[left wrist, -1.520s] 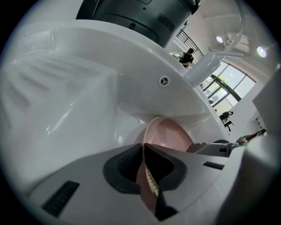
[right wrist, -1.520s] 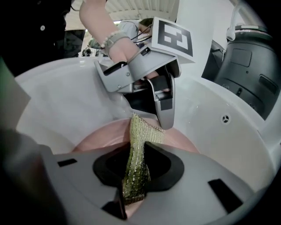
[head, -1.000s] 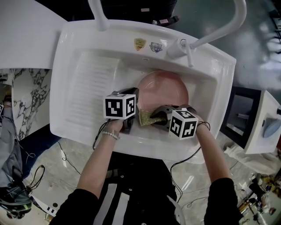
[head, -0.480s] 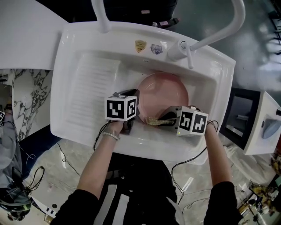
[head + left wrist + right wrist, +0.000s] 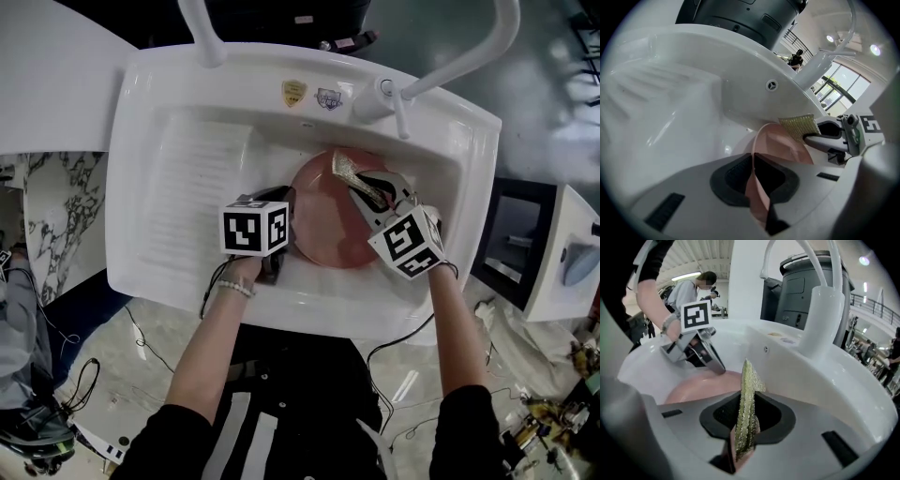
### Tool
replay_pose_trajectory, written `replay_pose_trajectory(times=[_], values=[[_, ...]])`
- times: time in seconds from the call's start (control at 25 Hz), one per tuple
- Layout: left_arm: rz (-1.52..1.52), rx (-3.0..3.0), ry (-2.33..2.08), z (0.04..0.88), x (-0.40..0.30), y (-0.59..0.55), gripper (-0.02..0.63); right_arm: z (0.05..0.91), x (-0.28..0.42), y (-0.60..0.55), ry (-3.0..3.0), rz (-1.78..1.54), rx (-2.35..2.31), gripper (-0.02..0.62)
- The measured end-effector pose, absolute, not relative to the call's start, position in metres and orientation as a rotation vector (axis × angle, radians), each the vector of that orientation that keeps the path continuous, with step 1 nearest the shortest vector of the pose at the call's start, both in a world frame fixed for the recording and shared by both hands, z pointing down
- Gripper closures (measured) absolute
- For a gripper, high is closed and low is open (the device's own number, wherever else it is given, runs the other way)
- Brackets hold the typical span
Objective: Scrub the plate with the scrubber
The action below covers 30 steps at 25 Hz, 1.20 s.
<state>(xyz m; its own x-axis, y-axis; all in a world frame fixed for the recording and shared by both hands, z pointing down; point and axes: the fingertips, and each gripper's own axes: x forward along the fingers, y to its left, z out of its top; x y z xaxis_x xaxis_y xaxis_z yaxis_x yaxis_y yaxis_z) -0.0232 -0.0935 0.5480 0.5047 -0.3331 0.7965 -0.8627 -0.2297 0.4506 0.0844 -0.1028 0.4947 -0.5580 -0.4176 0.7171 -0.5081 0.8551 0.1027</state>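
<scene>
The left tool (image 5: 757, 187) is clamped on the left rim of the pink plate (image 5: 323, 230), which sits inside the white sink (image 5: 159, 112). The right tool (image 5: 745, 427) is clamped on the gold scrubber (image 5: 354, 178), which is over the plate's far part.

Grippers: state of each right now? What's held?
Left gripper: shut on the rim of the pink plate.
Right gripper: shut on the gold scrubber, held edge-up.

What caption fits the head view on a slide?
White sink: left gripper clamps a pink plate by its rim; right gripper holds a gold scrubber over it.
</scene>
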Motion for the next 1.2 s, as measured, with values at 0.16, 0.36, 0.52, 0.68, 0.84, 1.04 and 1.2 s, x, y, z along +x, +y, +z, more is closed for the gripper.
replay_pose_trajectory(times=[0.16,0.36,0.52,0.68,0.84,1.04,1.2], values=[[0.696,1.795,-1.003,0.549,-0.023,-0.094,0.586,0.515,0.091,-0.108,-2.143,0.067,0.704,0.517],[0.698,1.797,-1.005,0.55,-0.023,-0.095,0.586,0.534,0.089,-0.104,-2.105,0.064,0.689,0.517],[0.7,1.795,-1.004,0.551,-0.022,-0.094,0.586,0.548,0.082,-0.098,-2.088,0.091,0.64,0.517],[0.702,1.796,-1.006,0.552,-0.022,-0.094,0.586,0.561,0.074,-0.092,-2.075,0.118,0.582,0.515],[0.701,1.794,-1.011,0.552,-0.022,-0.095,0.586,0.56,0.069,-0.087,-2.122,0.161,0.556,0.515],[0.702,1.797,-1.011,0.553,-0.021,-0.095,0.586,0.554,0.056,-0.07,-2.189,0.202,0.437,0.515],[0.703,1.796,-1.013,0.552,-0.022,-0.095,0.586,0.547,0.044,-0.049,-2.245,0.242,0.307,0.515]])
